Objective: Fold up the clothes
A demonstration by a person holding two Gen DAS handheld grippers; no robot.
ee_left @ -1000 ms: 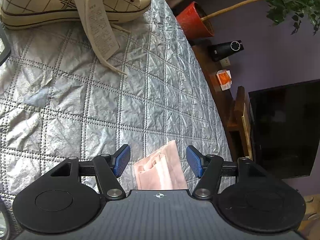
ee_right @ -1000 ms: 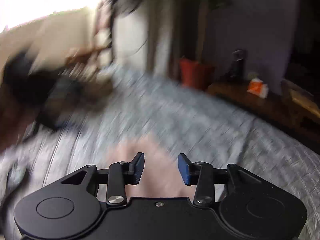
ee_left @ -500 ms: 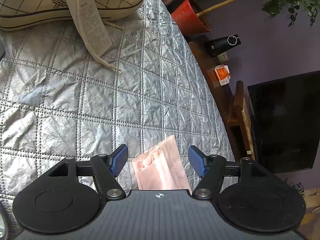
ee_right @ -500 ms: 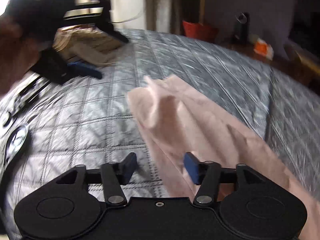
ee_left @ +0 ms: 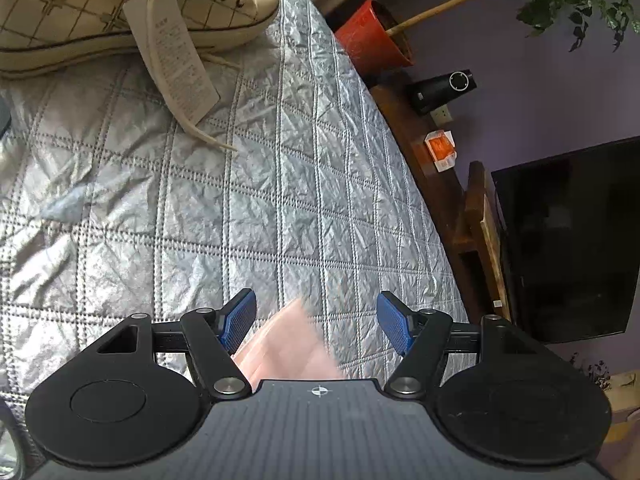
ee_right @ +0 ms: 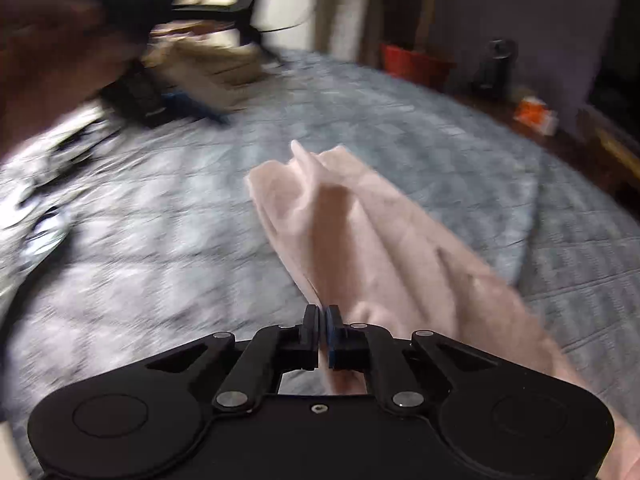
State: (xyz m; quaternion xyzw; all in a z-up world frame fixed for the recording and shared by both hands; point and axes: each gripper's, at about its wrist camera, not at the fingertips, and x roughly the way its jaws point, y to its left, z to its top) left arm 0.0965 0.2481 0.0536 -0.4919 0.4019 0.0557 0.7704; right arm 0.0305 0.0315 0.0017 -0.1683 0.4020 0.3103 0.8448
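The right gripper (ee_right: 322, 322) is clenched on the soft pink cloth (ee_right: 360, 236) lying on the shiny grey quilted bed (ee_left: 248, 208), while the left gripper (ee_left: 316, 318) stays released near a cream checked shoe (ee_left: 100, 12).

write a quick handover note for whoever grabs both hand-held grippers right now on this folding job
Left hand-held gripper: open, pads clear of the pink cloth that lies between them.
Right hand-held gripper: jaws have just closed, now shut on a fold of the same pink cloth.
Where things are: the cloth lies bunched in a long strip on the grey quilt. A cream shoe with a paper tag sits at the far end of the quilt, clear of the cloth.
Done: one edge is gripped.
Left: no neat fold shows yet; probably grip with the left too, spread the cloth, then fold it.
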